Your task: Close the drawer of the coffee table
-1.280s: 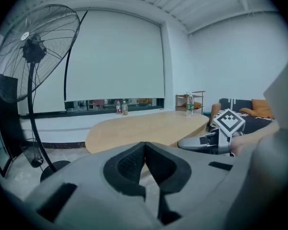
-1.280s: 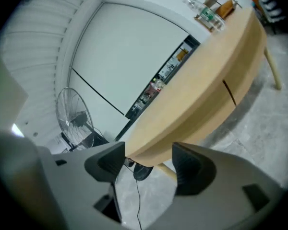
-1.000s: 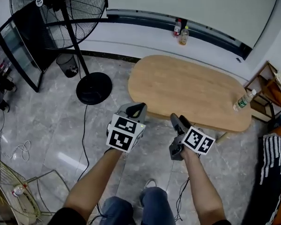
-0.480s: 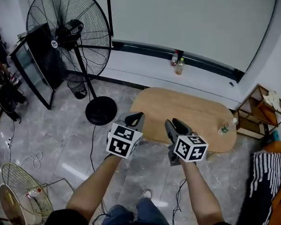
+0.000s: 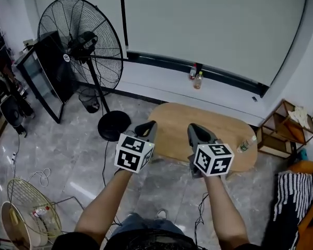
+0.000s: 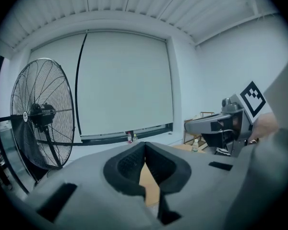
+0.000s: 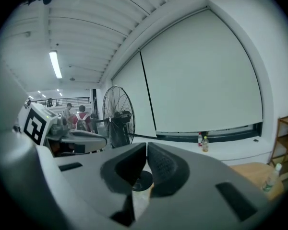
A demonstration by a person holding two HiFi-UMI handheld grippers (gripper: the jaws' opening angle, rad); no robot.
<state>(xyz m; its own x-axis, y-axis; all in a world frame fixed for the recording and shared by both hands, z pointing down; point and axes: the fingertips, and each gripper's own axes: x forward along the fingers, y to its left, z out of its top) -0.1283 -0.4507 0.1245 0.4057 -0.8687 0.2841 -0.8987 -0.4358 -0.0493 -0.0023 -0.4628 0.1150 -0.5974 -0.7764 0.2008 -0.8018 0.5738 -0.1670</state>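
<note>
The coffee table [image 5: 208,132] is a low oval with a light wooden top, and no drawer shows on it in any view. Both grippers are held high and side by side in front of its near edge, touching nothing. My left gripper [image 5: 148,125] is shut and empty, with the pads meeting in the left gripper view [image 6: 145,147]. My right gripper [image 5: 194,130] is closing, and its pads meet with nothing between them [image 7: 147,146]. A clear plastic bottle [image 5: 245,144] stands at the table's right end.
A large black pedestal fan [image 5: 83,40] stands left of the table, with a small bin [image 5: 91,100] behind its base. Two bottles [image 5: 195,77] sit on the window ledge. A wooden shelf [image 5: 281,132] is at the right. A wire fan guard [image 5: 21,217] lies on the floor, lower left.
Both grippers have risen well above the floor, and the table now looks smaller and farther below. The right gripper has rolled, so its marker cube faces differently.
</note>
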